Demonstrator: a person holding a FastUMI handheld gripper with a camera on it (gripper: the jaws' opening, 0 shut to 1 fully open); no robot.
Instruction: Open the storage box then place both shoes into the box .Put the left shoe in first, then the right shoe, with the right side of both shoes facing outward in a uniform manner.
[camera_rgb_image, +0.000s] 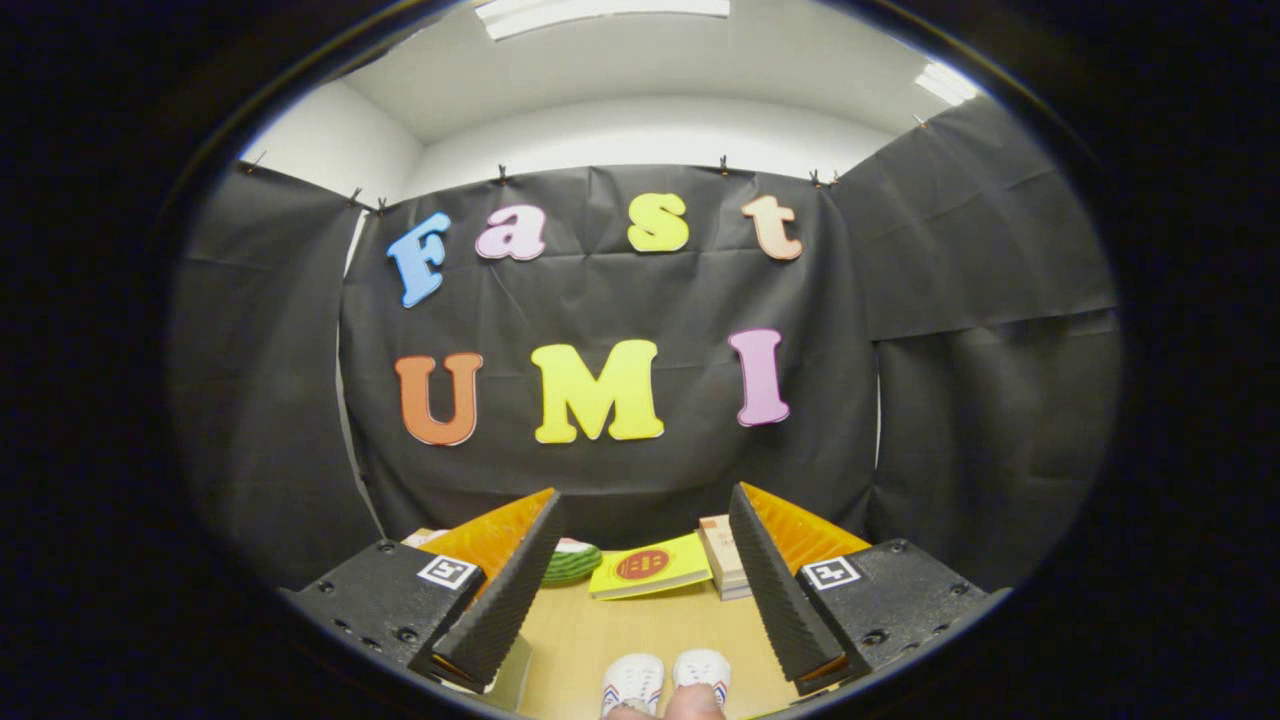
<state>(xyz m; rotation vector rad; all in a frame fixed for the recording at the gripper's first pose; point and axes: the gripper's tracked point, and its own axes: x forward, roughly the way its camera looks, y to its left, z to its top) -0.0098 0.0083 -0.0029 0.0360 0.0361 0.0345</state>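
start of task: gripper raised, box not opened yet

gripper (645, 590) is spread wide, nothing between the fingers, both clear of everything. it's held level, looking at the booth wall more than the table (570, 640).

between the fingers and low, close in: a pair of white shoes (665, 682), toes pointing away, side by side and touching or nearly so. a fingertip (695, 703) sits over their near end. can't tell left from right shoe by shape here.

beyond the fingers: a yellow book (648, 567) lying flat, a small stack of boxes (722, 555) just beside it, and a green striped thing (572, 562) tucked behind the left finger.

by the left finger's base there's a pale box-like corner (510, 680). could be the storage box, can't confirm.

judgement: step one, opening the box, looks not yet begun. next move calls for tilting down, finding the lid and its edge, then closing on that edge.
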